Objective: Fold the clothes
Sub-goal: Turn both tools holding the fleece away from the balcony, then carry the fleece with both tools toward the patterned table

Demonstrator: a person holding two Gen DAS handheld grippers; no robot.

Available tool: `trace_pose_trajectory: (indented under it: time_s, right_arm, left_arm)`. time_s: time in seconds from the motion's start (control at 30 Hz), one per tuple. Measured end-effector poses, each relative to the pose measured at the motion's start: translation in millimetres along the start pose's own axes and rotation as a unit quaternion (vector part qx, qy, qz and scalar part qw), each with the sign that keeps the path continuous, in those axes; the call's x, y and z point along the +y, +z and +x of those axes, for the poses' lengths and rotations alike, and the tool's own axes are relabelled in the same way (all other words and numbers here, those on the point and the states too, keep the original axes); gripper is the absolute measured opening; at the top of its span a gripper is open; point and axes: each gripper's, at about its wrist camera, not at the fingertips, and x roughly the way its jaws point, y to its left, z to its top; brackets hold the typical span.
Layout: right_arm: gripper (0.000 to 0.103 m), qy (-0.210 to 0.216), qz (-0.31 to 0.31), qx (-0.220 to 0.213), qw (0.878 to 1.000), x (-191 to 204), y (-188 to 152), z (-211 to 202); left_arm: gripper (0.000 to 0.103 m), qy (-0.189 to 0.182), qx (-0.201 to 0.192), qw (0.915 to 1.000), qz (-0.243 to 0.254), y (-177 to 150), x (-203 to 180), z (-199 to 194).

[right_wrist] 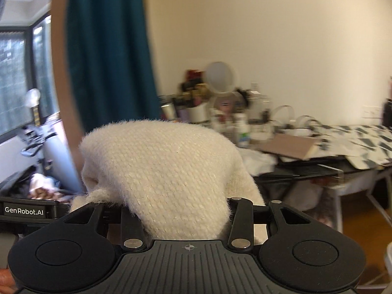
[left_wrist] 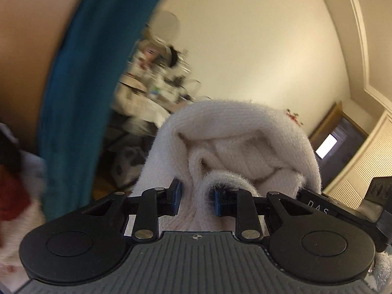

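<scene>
A fuzzy cream knitted garment (left_wrist: 242, 144) bunches up in front of the left wrist camera. My left gripper (left_wrist: 197, 196) is shut on a fold of it, and the blue pads (left_wrist: 177, 193) press the knit from both sides. In the right wrist view the same cream knit (right_wrist: 161, 169) drapes over my right gripper (right_wrist: 181, 210) and hides its fingertips; the fabric runs down between the finger links. Both grippers are lifted, with the room behind them. The other gripper's black body (left_wrist: 355, 208) shows at the right edge of the left view, close by.
A teal curtain (right_wrist: 107, 49) hangs beside a window (right_wrist: 22, 73) on the left. A cluttered table (right_wrist: 306, 147) with bottles, a round mirror and black-and-white cloth stands against the cream wall. A red and white cloth (left_wrist: 12, 196) lies at the lower left.
</scene>
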Motion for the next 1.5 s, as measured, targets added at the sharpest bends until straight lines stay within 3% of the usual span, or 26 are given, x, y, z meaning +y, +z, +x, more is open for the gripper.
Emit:
trace_pose_trajectory:
  time_s: [0.17,0.37,0.73,1.03,1.17,1.33,1.5]
  right_arm:
    - [0.038,-0.045,0.024,-0.016,0.999,-101.8,-3.0,-21.8]
    - [0.038,-0.114,0.059,-0.021,0.991,-205.9,0.9,-14.2]
    - [0.038,-0.235,0.103,-0.047,0.965,-352.1,63.2,59.7]
    - [0.038,-0.28,0.116,-0.062,0.951,-492.9,80.8,93.7]
    - [0.038,-0.264,0.118,-0.073,0.955,-582.7,85.9,104.7]
    - [0.038,-0.231,0.109,-0.061,0.965,-697.3,110.2,105.8]
    - [0.038,-0.21,0.068,-0.061,0.973,-782.9,143.1,115.6]
  left_arm:
    - [0.026,-0.043,0.029,0.9982,0.029,-2.5,-47.4,68.9]
    - [0.026,-0.103,0.071,0.9903,0.06,-4.9,-97.1,164.6]
    - [0.026,-0.225,0.135,0.9584,0.113,55.5,-157.7,359.3]
    - [0.026,-0.261,0.171,0.9392,0.144,64.8,-232.2,485.7]
    - [0.026,-0.253,0.161,0.9417,0.154,58.1,-274.4,541.2]
    - [0.026,-0.224,0.142,0.9553,0.131,44.9,-339.9,605.4]
    - [0.026,-0.202,0.112,0.9645,0.127,41.0,-400.0,658.3]
